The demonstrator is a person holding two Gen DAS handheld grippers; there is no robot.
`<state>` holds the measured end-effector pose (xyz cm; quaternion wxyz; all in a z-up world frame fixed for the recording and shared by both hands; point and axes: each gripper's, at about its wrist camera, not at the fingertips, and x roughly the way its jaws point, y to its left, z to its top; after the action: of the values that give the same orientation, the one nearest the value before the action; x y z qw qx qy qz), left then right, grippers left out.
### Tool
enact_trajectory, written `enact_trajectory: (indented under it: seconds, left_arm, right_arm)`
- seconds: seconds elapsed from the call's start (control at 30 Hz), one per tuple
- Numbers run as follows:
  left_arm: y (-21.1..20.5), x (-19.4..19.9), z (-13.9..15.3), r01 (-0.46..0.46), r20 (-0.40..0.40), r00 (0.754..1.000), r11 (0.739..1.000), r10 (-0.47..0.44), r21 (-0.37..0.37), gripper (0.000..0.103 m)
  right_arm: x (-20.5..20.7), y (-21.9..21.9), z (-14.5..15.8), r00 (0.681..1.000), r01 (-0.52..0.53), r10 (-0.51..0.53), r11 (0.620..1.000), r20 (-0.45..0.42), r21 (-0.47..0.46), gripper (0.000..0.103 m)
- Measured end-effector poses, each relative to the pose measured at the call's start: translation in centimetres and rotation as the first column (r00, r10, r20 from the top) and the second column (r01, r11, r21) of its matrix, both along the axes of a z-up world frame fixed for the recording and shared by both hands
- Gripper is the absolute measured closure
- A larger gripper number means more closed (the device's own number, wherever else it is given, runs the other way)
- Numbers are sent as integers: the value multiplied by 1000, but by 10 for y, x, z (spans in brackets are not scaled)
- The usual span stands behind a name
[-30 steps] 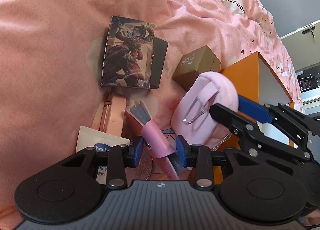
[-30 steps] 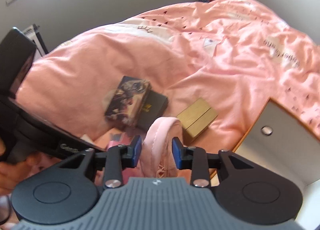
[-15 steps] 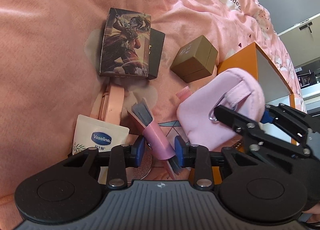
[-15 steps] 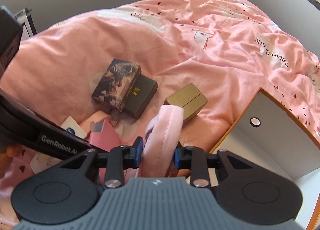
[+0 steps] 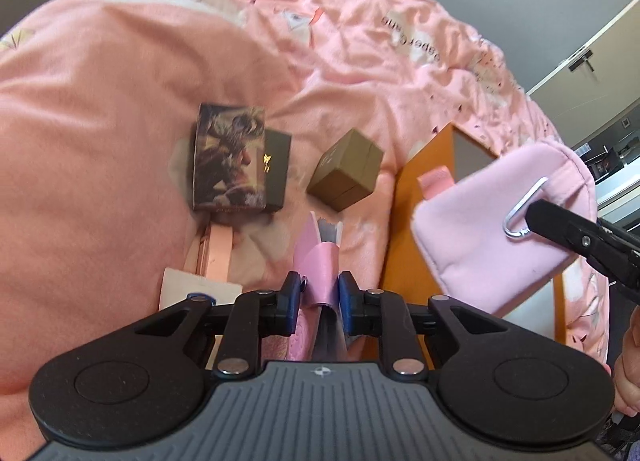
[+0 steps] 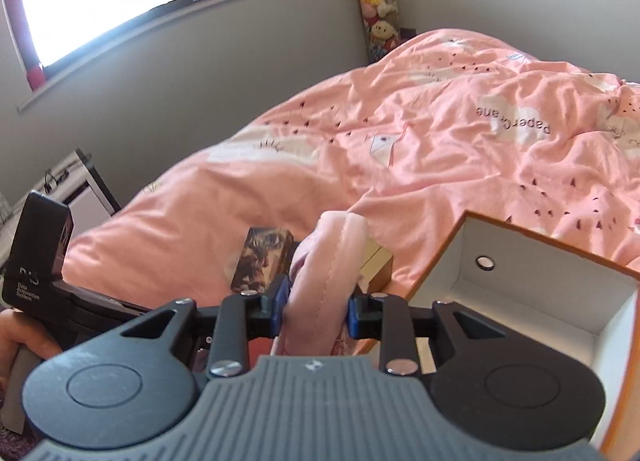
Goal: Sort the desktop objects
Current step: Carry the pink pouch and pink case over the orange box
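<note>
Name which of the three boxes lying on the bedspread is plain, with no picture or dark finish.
The olive-brown cube box, nearest the orange storage box. The picture-covered box and the black box tucked under it lie together further left.

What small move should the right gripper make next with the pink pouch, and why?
Probably carry the pink pouch over the open orange box and lower it in: the right gripper holds it clamped, lifted off the bedspread, with the box's white interior close beside it.
</note>
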<state>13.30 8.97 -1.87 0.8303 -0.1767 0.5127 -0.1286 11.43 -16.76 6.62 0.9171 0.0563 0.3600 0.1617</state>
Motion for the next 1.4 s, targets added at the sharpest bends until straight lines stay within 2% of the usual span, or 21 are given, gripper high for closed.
enact_trajectory:
  seconds: [0.1, 0.2, 0.37, 0.47, 0.63, 0.93, 1.13, 1.4]
  left_arm:
    - [-4, -6, 19, 3, 53, 999, 1000, -3, -3, 81]
    - [-15, -13, 42, 31, 117, 993, 999, -28, -23, 81]
    - [-50, -20, 76, 151, 222, 966, 986, -131, -76, 81]
    - [-79, -25, 83, 233, 247, 947, 968, -203, -97, 81]
    - [-122, -28, 67, 332, 238, 925, 935, -297, -124, 81]
    - [-162, -40, 28, 391, 181, 914, 909, -364, -147, 82]
    - [-175, -45, 11, 404, 146, 911, 905, -385, -133, 82]
    - [-182, -45, -8, 415, 91, 909, 901, -406, -125, 82]
  right_arm:
    - [-15, -20, 14, 999, 32, -33, 999, 13, 5, 72]
    - [-31, -43, 25, 997, 72, -72, 997, -11, -6, 72]
    - [-53, -77, 32, 987, 114, -119, 992, -109, -54, 72]
    - [-64, -91, 31, 973, 124, -142, 987, -182, -105, 72]
    - [-74, -108, 26, 947, 128, -163, 982, -278, -141, 72]
    - [-63, -128, 5, 888, 115, -148, 988, -435, -101, 72]
    - [-52, -132, -7, 867, 116, -139, 990, -478, -78, 72]
    - [-45, -131, -25, 855, 101, -125, 992, -503, -74, 71]
